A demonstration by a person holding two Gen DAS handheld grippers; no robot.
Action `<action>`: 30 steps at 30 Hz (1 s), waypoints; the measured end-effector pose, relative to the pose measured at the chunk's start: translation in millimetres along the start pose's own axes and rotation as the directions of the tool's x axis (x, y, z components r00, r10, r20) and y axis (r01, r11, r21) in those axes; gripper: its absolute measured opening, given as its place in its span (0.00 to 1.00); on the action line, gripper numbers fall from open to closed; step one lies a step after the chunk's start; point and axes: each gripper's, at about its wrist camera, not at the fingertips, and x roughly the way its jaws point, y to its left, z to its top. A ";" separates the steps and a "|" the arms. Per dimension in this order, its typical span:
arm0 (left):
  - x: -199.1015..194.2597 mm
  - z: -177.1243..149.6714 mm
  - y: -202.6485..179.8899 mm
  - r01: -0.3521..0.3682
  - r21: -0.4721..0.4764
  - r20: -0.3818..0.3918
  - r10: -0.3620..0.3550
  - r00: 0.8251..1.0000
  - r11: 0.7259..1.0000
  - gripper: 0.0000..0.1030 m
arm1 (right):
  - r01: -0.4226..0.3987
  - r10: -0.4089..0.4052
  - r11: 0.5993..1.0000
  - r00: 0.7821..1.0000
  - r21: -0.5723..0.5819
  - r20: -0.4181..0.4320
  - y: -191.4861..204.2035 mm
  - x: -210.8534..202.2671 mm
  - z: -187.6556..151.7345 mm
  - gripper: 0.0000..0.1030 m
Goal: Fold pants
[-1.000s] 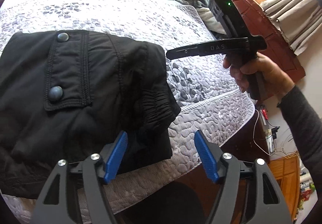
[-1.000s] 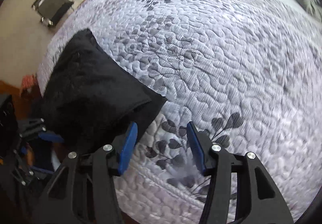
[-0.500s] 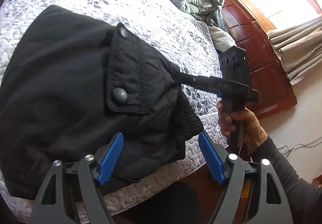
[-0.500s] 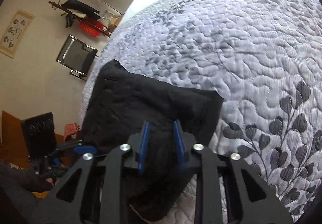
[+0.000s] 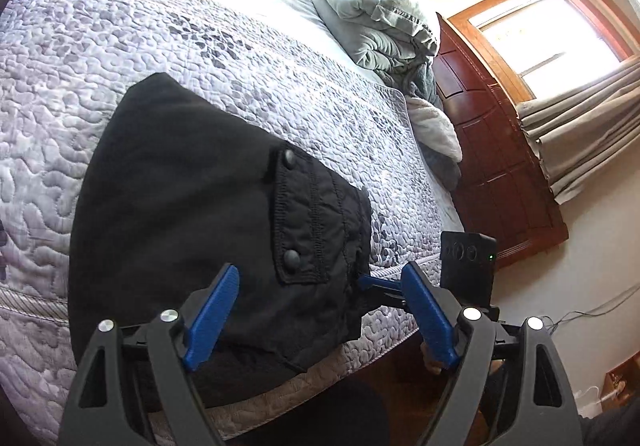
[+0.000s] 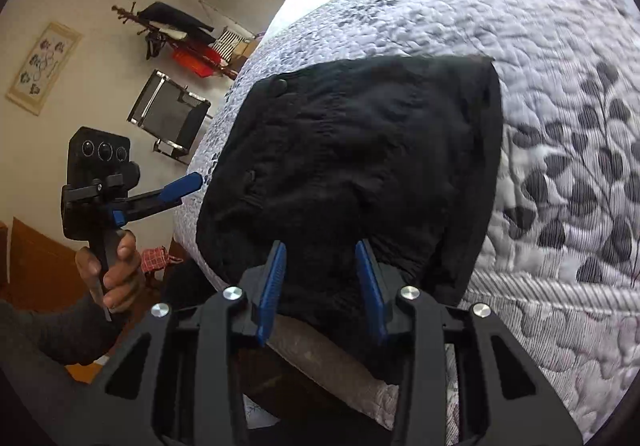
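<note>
Black pants, already folded into a compact bundle, lie at the near edge of the bed, their lower part draping over that edge. The left gripper hovers above the bundle with jaws wide and holding nothing; the right gripper sits at the bundle's near end, jaws partly apart, with cloth between them but no visible pinch. The folding looks nearly finished. The next move probably calls for a last tidy: squaring the overhanging end, or sliding the bundle fully onto the bed, taking care that the layers do not slip apart.
</note>
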 end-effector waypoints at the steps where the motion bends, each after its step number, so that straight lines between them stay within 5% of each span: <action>1: 0.1 -0.5 6.3 -0.005 -0.012 -0.012 0.005 1.000 1.000 0.81 | -0.001 0.001 0.999 1.000 0.033 0.013 -8.9 -2.2 -3.5 0.17; 6: 10.1 -5.7 26.1 -0.028 -0.043 -0.063 0.025 0.998 0.999 0.81 | 0.006 -0.008 0.995 1.000 0.100 0.027 -13.8 -18.5 -14.1 0.22; 7: 7.3 -6.0 26.9 -0.022 -0.042 -0.060 0.019 0.998 0.999 0.81 | 0.010 -0.013 0.995 0.999 0.103 0.037 -8.0 -24.4 -11.6 0.38; 9: -3.3 -4.8 27.4 0.001 -0.040 -0.039 -0.002 0.999 0.999 0.81 | -0.013 0.004 0.996 0.995 0.086 0.099 9.0 -39.9 -5.4 0.53; 14: -28.4 3.2 38.1 0.026 -0.074 -0.005 -0.026 1.000 0.997 0.83 | -0.103 0.085 0.982 0.989 0.159 0.119 6.0 -20.9 14.9 0.53; 17: -43.9 9.8 52.8 0.020 -0.089 -0.011 -0.021 1.000 0.996 0.84 | -0.053 0.036 0.973 0.996 0.225 0.077 -16.9 -1.1 11.5 0.32; 19: -55.0 16.0 64.9 -0.005 -0.081 -0.012 0.004 1.000 0.997 0.85 | -0.034 0.017 0.967 0.997 0.254 0.070 -32.3 -1.5 7.6 0.03; 21: -61.0 23.3 79.8 -0.012 -0.083 -0.033 0.009 0.999 0.996 0.86 | -0.031 0.012 0.959 0.998 0.281 0.068 -39.8 -4.0 3.3 0.01; 22: -62.8 27.6 88.3 -0.020 -0.086 -0.050 0.016 0.999 0.996 0.86 | -0.035 0.016 0.959 0.998 0.280 0.069 -37.6 -7.3 3.3 0.08; 23: -63.1 32.0 94.6 -0.030 -0.081 -0.063 0.025 0.998 0.996 0.86 | -0.052 0.033 0.960 0.997 0.273 0.074 -32.2 -9.8 6.4 0.30; 25: -57.6 41.9 104.7 -0.038 -0.054 -0.108 0.032 0.994 0.998 0.86 | -0.094 0.066 0.967 0.990 0.237 0.124 -20.6 -19.6 18.0 0.57; 30: -29.0 58.2 125.9 -0.061 -0.013 -0.223 0.056 0.973 0.998 0.87 | -0.139 0.093 0.952 0.980 0.273 0.175 -35.2 -17.7 48.3 0.52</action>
